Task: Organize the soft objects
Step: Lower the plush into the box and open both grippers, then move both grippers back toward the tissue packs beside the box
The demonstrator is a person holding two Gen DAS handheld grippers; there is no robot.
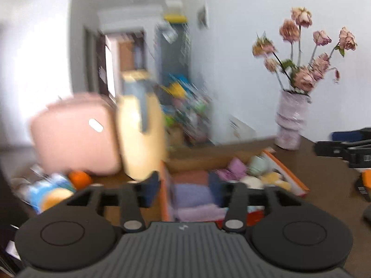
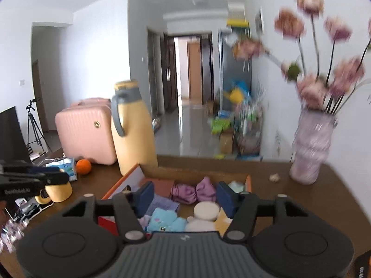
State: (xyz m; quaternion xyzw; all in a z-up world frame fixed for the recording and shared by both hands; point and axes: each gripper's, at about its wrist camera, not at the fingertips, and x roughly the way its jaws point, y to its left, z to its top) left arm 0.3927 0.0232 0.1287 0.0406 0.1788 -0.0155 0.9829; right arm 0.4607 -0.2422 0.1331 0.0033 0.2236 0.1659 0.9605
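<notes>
An orange-edged cardboard box (image 2: 197,173) stands on the brown table (image 2: 301,208) and holds several soft things. Among them are a purple bow-shaped cloth (image 2: 194,191), a light blue plush (image 2: 165,220), a round cream puff (image 2: 206,209) and a lilac cloth (image 2: 163,202). My right gripper (image 2: 185,197) hangs open above the box with nothing held. In the blurred left wrist view, my left gripper (image 1: 185,190) is also open and empty over the box (image 1: 287,173), above a folded lilac towel (image 1: 192,194).
A yellow flask (image 2: 133,134), a pink suitcase (image 2: 85,132), an orange (image 2: 83,166), a tissue pack (image 2: 67,166) and a yellow mug (image 2: 58,192) crowd the left. A vase of pink flowers (image 2: 310,146) stands on the right, with a small pale lump (image 2: 274,177) beside it.
</notes>
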